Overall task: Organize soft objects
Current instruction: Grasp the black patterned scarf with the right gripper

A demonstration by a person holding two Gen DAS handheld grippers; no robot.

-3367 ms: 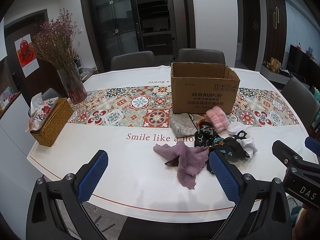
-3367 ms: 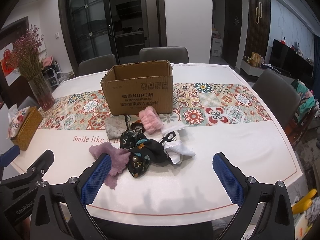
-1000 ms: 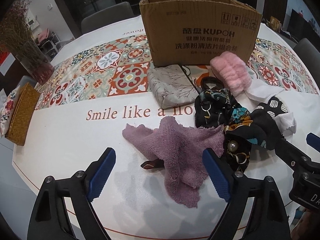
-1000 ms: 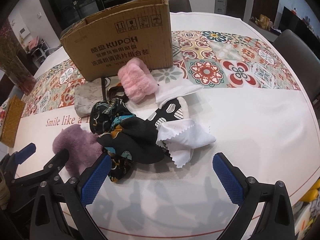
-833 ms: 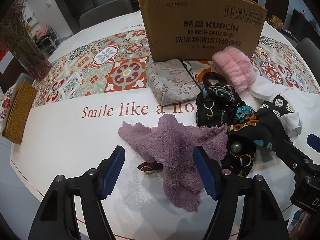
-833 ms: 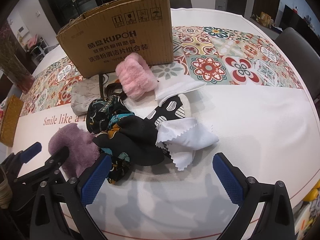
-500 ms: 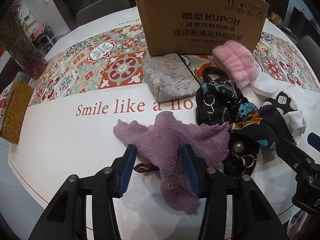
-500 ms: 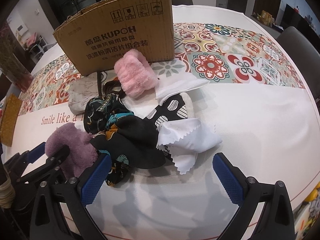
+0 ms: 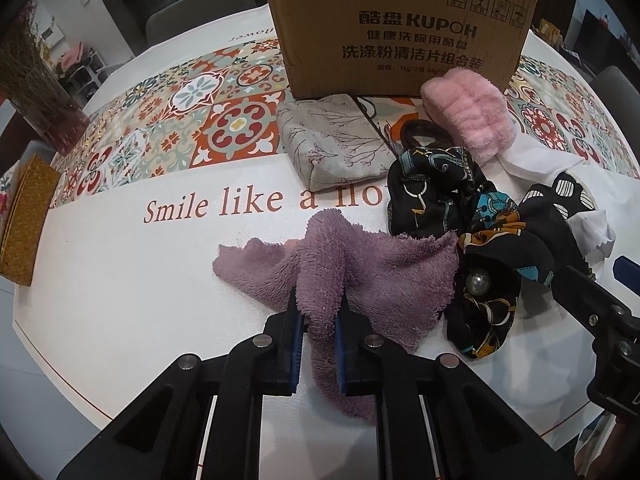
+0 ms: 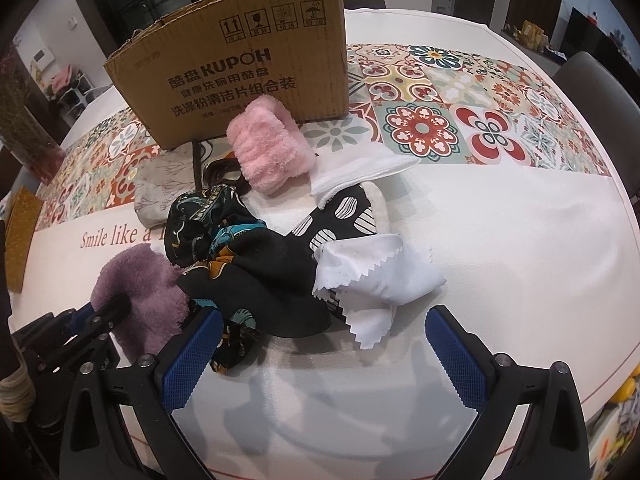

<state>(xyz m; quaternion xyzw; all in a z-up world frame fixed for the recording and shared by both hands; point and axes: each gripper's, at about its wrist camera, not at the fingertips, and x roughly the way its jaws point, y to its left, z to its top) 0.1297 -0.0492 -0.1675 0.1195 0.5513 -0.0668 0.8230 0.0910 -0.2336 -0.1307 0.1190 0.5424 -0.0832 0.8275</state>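
Left wrist view: left gripper (image 9: 318, 334), jaws just closed in, pinches a raised fold of the purple fleece cloth (image 9: 360, 272) on the white table (image 9: 120, 280), in front of the cardboard box (image 9: 400, 28) w/ grey pouch (image 9: 332, 140) & pink fuzzy cloth (image 9: 468, 116).

Right wrist view: right gripper (image 10: 324, 356) spread wide, holding nothing, above the black patterned scarf (image 10: 260, 276) & white pinked-edge cloth (image 10: 372, 280).
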